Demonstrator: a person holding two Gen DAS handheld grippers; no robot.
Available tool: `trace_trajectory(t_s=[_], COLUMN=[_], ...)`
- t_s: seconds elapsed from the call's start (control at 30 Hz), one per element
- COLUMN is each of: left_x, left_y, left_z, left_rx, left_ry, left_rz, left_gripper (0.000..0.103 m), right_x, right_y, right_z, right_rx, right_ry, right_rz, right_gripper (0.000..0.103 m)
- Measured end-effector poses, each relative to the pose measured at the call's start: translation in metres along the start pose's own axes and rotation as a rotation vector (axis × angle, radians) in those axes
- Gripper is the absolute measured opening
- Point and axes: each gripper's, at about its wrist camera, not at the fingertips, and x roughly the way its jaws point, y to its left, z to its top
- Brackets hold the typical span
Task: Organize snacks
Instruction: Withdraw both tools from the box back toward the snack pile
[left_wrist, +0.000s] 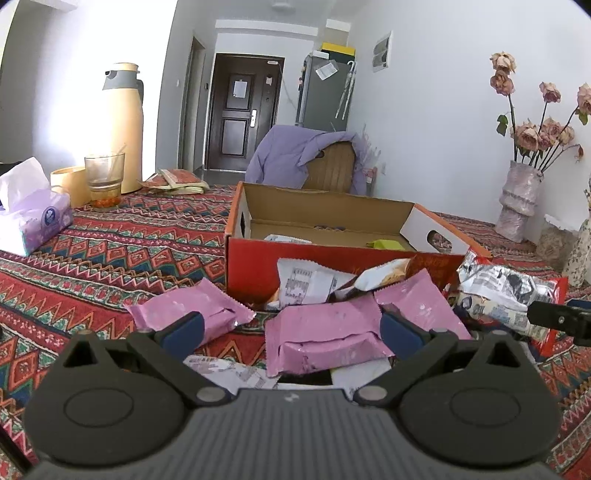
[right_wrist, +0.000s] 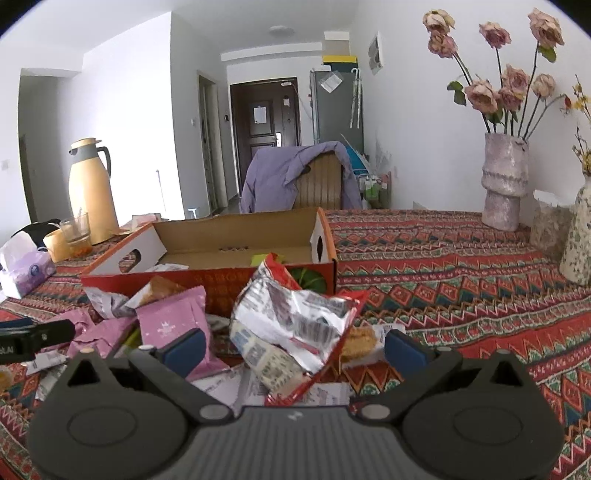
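A heap of snack packets lies in front of a red cardboard box with an open top. In the left wrist view my left gripper stands open, its blue pads on either side of a pink packet; another pink packet lies to its left. In the right wrist view my right gripper is open around a crumpled silver and red packet, with a pink packet by the left pad. A green packet and a white one lie inside the box.
On the patterned tablecloth stand a yellow thermos, a glass, a tissue pack and a vase of dried roses. A chair with a purple jacket stands behind the table.
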Motion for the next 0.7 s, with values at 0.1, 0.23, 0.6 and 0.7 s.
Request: trace_trajectory(t_s=[0.1, 0.23, 0.6, 0.7], left_x=[0.004, 0.005, 0.002, 0.001], left_y=[-0.001, -0.004, -0.010, -0.007], left_z=[-0.002, -0.009, -0.015, -0.015], left_rx=[0.010, 0.032, 0.056, 0.045], left_ry=[-0.004, -0.016, -0.049, -0.056], left_rz=[-0.005, 0.015, 0.032, 0.039], left_gripper=[0.103, 0.103, 0.103, 0.103], right_x=[0.001, 0.002, 0.007, 0.008], right_y=[-0.002, -0.005, -0.006, -0.005], right_z=[-0.003, -0.006, -0.012, -0.014], right_rx=[0.007, 0.027, 0.027, 0.017], right_ry=[0.000, -0.008, -0.024, -0.012], right_rz=[0.006, 0.018, 0.064, 0.067], right_gripper=[0.103, 0.103, 0.103, 0.103])
